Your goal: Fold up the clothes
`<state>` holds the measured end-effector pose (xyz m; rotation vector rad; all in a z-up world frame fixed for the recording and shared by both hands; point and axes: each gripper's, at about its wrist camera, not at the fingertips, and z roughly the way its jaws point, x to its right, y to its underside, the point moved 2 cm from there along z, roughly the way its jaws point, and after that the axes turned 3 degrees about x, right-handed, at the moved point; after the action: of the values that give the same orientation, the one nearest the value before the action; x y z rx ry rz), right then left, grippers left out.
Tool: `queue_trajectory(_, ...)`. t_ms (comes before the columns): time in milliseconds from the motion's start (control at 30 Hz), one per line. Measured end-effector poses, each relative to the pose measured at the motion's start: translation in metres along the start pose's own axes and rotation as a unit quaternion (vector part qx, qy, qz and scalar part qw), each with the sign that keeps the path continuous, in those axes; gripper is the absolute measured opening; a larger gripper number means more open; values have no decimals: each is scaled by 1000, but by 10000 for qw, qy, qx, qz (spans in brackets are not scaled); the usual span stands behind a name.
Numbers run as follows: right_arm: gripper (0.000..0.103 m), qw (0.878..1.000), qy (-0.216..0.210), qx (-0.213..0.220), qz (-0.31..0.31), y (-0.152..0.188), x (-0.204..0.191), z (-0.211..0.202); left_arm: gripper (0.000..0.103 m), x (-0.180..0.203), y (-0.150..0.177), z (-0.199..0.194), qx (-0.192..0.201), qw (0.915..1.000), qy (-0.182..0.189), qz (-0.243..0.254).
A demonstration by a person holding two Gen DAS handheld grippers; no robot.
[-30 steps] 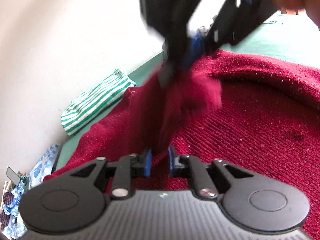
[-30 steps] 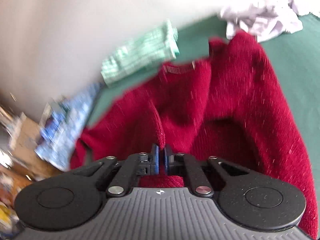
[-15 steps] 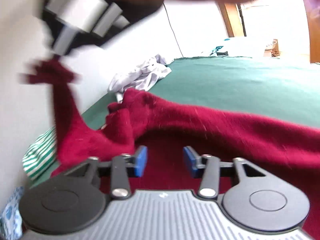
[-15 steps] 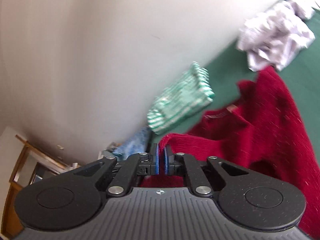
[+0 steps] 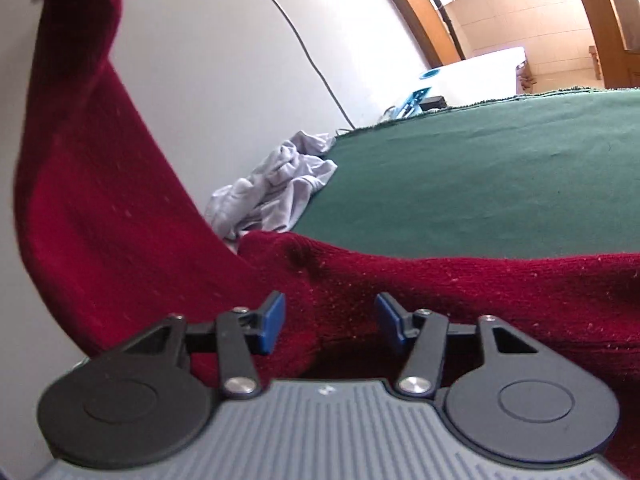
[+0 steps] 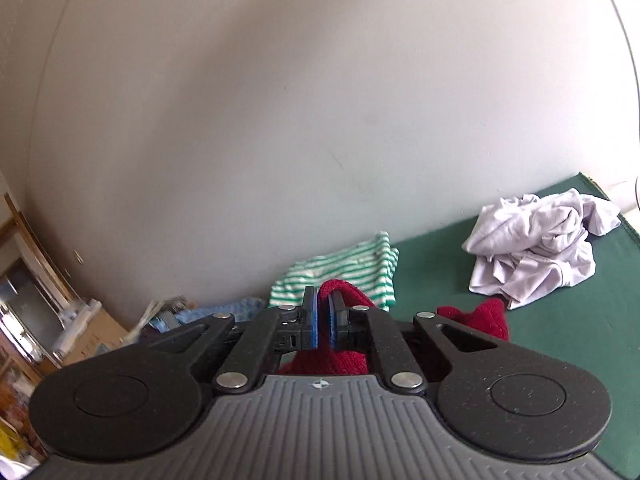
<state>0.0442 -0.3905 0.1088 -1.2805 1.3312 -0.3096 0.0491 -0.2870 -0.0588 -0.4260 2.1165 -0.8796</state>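
A dark red knitted sweater (image 5: 460, 292) lies along the near part of a green-covered table (image 5: 480, 184). One part of it rises in a long band (image 5: 80, 184) to the upper left of the left wrist view. My left gripper (image 5: 328, 318) hovers low over the sweater; its jaws are opening, and a fold of the knit bulges between the blue pads without being pinched. My right gripper (image 6: 322, 312) is lifted above the table and shut on a fold of the red sweater (image 6: 348, 292), which hangs below it.
A crumpled pale lilac garment (image 6: 536, 240) lies at the back of the table by the white wall. A folded green-and-white striped garment (image 6: 348, 272) sits to its left. Blue patterned fabric (image 6: 224, 308) and boxes lie beyond the table's left end.
My left gripper let go of the sweater, opened and swung to face the far table end. My right gripper rose, pulling a red band of the sweater up with it.
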Motion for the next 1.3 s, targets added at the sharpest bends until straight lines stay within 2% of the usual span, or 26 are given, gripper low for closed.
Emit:
queue_trajectory(167, 5, 9979, 19, 613, 191, 16, 6, -55, 58, -14, 21, 6, -303, 9994, 79, 172)
queue_trajectory(300, 5, 9966, 148, 700, 413, 55, 11, -103, 58, -17, 37, 10, -455, 9979, 18, 454)
queue_trajectory(600, 5, 9879, 1054, -161, 1131, 161, 24, -165, 60, -14, 40, 6, -460, 9951, 199, 853)
queue_trajectory(733, 5, 9767, 1471, -358, 1523, 195, 42, -180, 61, -11, 37, -8, -471, 9931, 558, 915)
queue_trajectory(800, 5, 9712, 1513, -495, 1772, 211, 48, -183, 62, -7, 36, -16, -480, 9914, 715, 984)
queue_trajectory(867, 6, 9649, 1516, -725, 2016, 228, 52, -186, 67, -3, 37, -22, -490, 9892, 803, 1127)
queue_trajectory(967, 6, 9568, 1813, -954, 2064, 248, 59, -181, 67, -1, 38, -18, -518, 9863, 873, 1298)
queue_trajectory(1100, 13, 9403, 2126, -1215, 2366, 266, 79, -173, 70, -5, 35, -17, -693, 9841, 934, 1344)
queue_trajectory(1167, 23, 9408, 2070, -1290, 2353, 267, 80, -173, 76, -6, 36, -19, -627, 9827, 828, 1534)
queue_trajectory(1267, 37, 9463, 1887, -1336, 2259, 268, 77, -165, 80, -5, 34, -16, -632, 9809, 769, 1671)
queue_trajectory(1300, 36, 9469, 1845, -1442, 2202, 269, 76, -158, 80, -5, 32, -25, -619, 9807, 742, 1701)
